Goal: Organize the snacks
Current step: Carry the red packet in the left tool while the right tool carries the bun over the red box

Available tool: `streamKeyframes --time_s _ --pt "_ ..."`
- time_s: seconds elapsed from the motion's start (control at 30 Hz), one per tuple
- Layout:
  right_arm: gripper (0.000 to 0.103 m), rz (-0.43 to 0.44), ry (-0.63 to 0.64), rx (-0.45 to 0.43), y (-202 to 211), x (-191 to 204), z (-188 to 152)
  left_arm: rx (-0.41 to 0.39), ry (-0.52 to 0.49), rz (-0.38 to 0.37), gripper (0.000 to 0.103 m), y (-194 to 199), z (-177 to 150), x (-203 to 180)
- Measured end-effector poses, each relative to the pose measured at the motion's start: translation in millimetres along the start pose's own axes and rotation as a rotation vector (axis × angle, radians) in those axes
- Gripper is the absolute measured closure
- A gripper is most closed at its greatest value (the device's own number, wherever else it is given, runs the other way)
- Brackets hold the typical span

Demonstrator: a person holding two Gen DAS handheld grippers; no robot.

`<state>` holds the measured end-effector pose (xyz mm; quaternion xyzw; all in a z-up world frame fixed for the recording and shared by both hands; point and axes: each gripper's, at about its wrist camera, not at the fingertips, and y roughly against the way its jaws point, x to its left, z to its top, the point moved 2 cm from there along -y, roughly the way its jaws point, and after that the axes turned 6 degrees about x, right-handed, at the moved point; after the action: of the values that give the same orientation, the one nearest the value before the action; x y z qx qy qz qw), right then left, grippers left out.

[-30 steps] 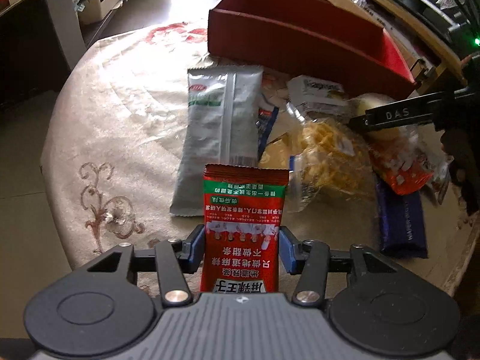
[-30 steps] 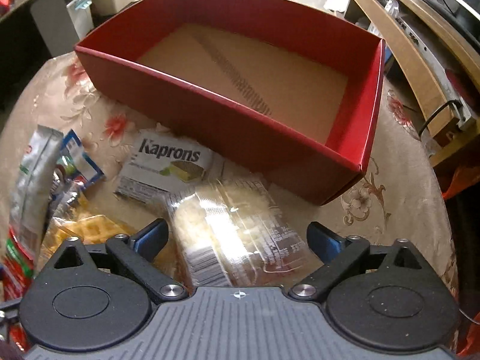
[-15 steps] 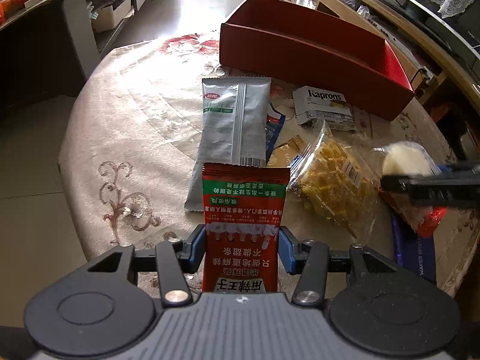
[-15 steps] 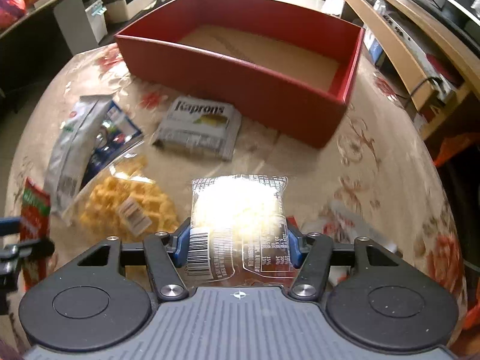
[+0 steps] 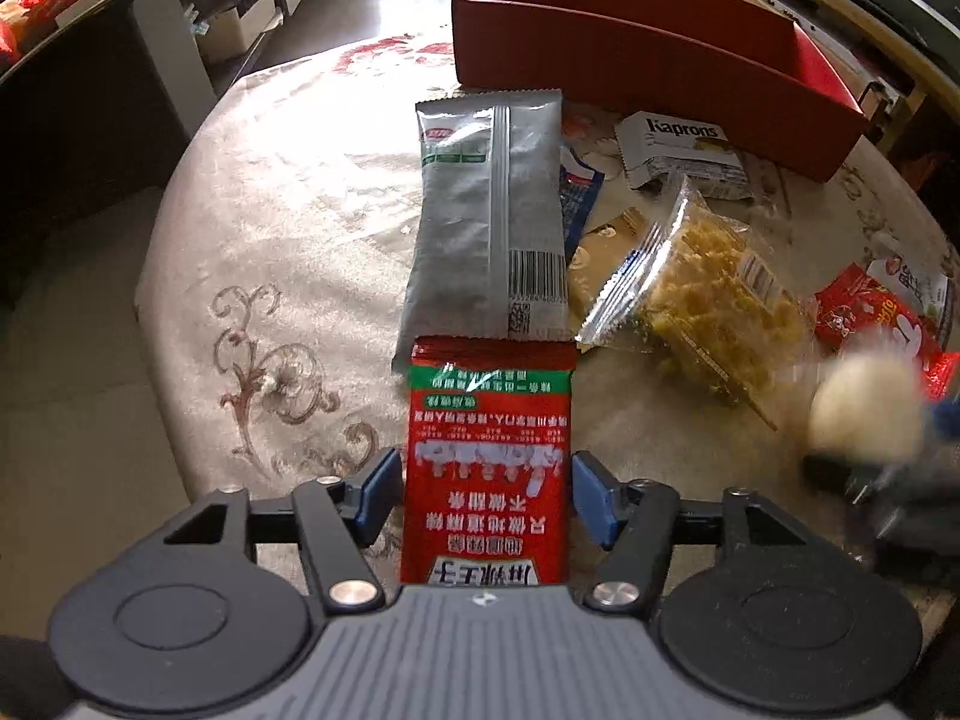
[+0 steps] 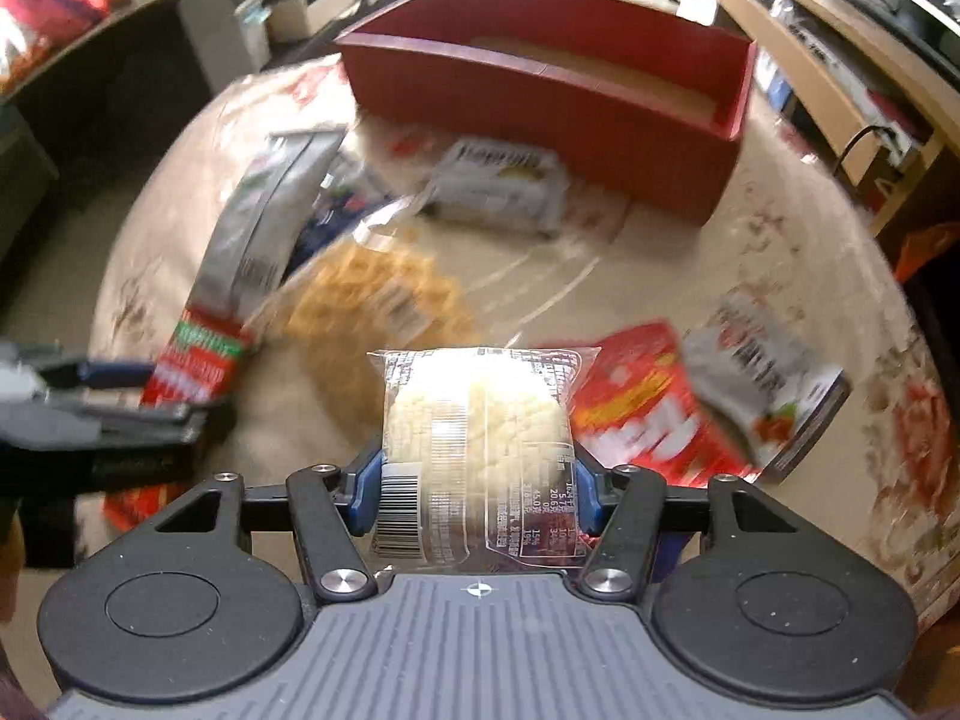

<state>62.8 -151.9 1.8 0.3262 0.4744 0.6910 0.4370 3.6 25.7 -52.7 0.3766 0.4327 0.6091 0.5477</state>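
Left tool [image 5: 486, 498] clamped on red foil snack sachet [image 5: 487, 456], right tool [image 6: 477, 495] on clear bread packet [image 6: 474, 450]; could probably slip mid-carry before red cardboard box [image 6: 558, 102], both wrappers slick.

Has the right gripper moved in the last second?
Yes. The right gripper, shut on the clear pack, has pulled back from the red box, which now looks farther off.

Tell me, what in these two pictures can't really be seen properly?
- Red box floor: in the left wrist view its own front wall hides it.
- Red packet: its lower end is hidden behind the left gripper body.
- Table snacks in the right wrist view: motion blur smears their labels.
- Clear-wrapped pastry in the right gripper: glare washes out its top; in the left wrist view it's a blurred blob.
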Motion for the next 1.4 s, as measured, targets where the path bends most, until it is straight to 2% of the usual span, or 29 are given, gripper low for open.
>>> streamKeyframes --time_s 0.1,0.2,0.4,0.63,0.9,1.17,1.4 --pt "0.037 -0.034 0.042 0.044 -12 14 -13 0.006 0.002 0.003 0.053 4 -9 -2" --pt "0.038 -0.039 0.046 0.03 -8 25 -18 0.012 0.007 -0.01 0.054 11 -18 -3" --pt "0.038 -0.027 0.022 -0.057 21 36 -27 -0.056 -0.004 0.0 0.055 43 -18 -8" --pt "0.038 -0.053 -0.039 -0.142 41 29 -16 -0.131 -0.032 -0.013 0.055 67 10 -21" --pt "0.038 -0.069 -0.099 -0.234 55 -3 33 -0.192 -0.005 -0.057 0.055 72 86 -33" --pt "0.038 -0.051 -0.174 -0.278 38 -50 99 -0.239 -0.006 -0.096 0.055 61 176 -62" --pt "0.038 -0.066 -0.199 -0.295 19 -79 149 -0.282 0.035 -0.109 0.055 41 249 -70"
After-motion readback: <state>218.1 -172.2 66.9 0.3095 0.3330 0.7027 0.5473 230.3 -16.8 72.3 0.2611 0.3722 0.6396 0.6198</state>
